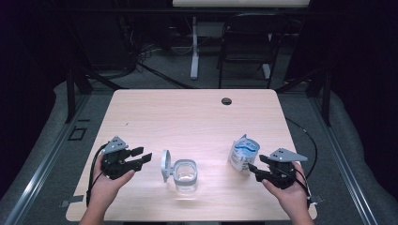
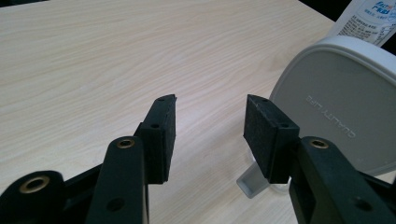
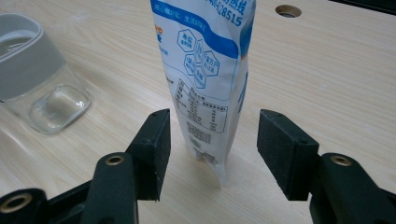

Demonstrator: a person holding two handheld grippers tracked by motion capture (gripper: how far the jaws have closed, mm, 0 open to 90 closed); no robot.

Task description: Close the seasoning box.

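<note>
While the pouch (image 3: 210, 70) stands upright on the counter (image 1: 187, 112), we see the right gripper (image 3: 212, 149) with its jaws spread to either side of it, clear of its faces. The left gripper (image 2: 210, 135) has its jaws spread on nothing, just beside the raised lid (image 2: 341, 107) of the clear jar (image 1: 185, 174), which sits left of the pouch.

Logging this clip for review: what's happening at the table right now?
A person holds a gripper in each hand over a wooden table. The right gripper has its fingers open on either side of an upright blue-and-white pouch, not pressing it. The left gripper is open too, empty, pointing toward the raised grey lid of a clear container standing mid-table with the lid flipped open.
</note>
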